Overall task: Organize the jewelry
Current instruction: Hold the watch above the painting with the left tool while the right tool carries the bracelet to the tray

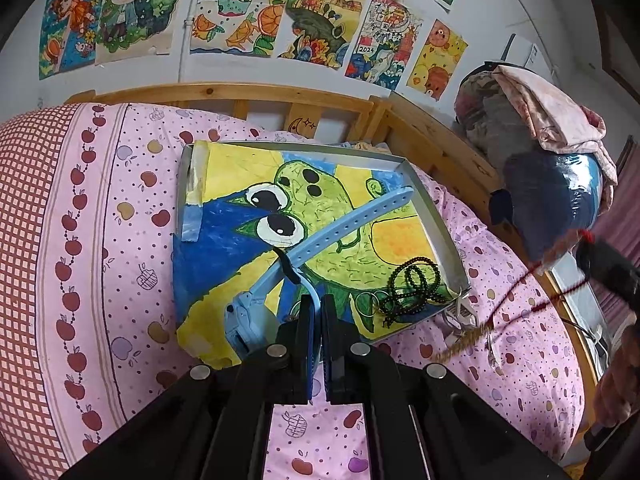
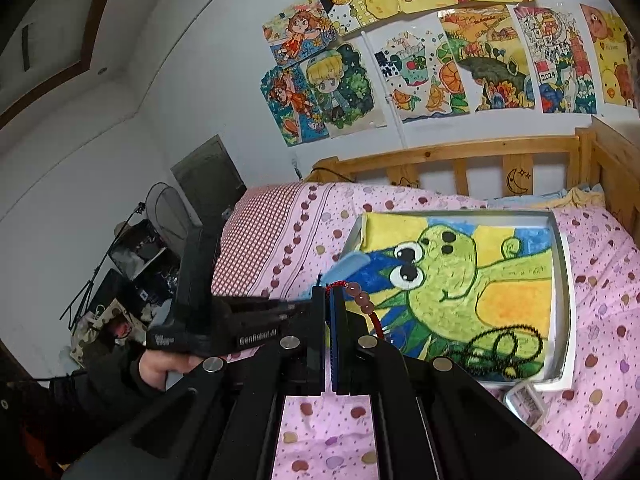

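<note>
Over the tray's (image 1: 436, 216) near edge, left gripper (image 1: 318, 300) is pinching the blue watch's (image 1: 244, 316) thin strap loop, watch body lying just left of its fingers, black bead string (image 1: 412, 284) sitting ahead-right. Right gripper (image 2: 329, 294) is clamping a red-cord bracelet (image 2: 362, 300), beads dangling right of its tips. Best lowering each piece slowly onto bare tray before letting go. Readable: "GenRobot.AI" on the left gripper body, "2024" on a wall drawing (image 2: 548, 76).

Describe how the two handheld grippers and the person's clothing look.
Both grippers, left gripper and right gripper, are matte black, with flat fingers lined in blue pads and round silver bolts. The left one's side reads GenRobot.AI in white. A dark sleeve covers the person's left arm.
</note>
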Tool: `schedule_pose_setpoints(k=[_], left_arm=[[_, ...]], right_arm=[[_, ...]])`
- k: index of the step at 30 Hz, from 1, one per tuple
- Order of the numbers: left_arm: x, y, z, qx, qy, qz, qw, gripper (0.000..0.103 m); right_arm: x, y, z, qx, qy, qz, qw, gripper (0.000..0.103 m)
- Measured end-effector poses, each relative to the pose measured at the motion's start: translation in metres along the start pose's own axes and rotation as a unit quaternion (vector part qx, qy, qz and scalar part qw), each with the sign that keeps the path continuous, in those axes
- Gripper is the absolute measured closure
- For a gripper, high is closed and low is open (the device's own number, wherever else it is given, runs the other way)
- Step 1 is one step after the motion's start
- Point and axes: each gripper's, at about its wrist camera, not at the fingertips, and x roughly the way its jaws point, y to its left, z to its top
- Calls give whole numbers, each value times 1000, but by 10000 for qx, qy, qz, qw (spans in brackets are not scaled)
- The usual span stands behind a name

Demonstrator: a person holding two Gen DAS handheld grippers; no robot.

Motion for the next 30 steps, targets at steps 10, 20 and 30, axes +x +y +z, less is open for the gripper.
schedule_pose_setpoints(k=[10, 20, 30], left_arm=[[7, 3, 5, -35, 5, 4, 10000, 99], [14, 5, 7, -36, 52, 20, 10000, 99], [26, 6, 9, -24, 156, 69, 9999, 99]], right_arm=[[13, -1, 28, -11, -234, -63, 9997, 101], [26, -12, 34, 60, -199, -217, 9995, 101], [31, -22, 33, 133, -199, -257, 9994, 101]])
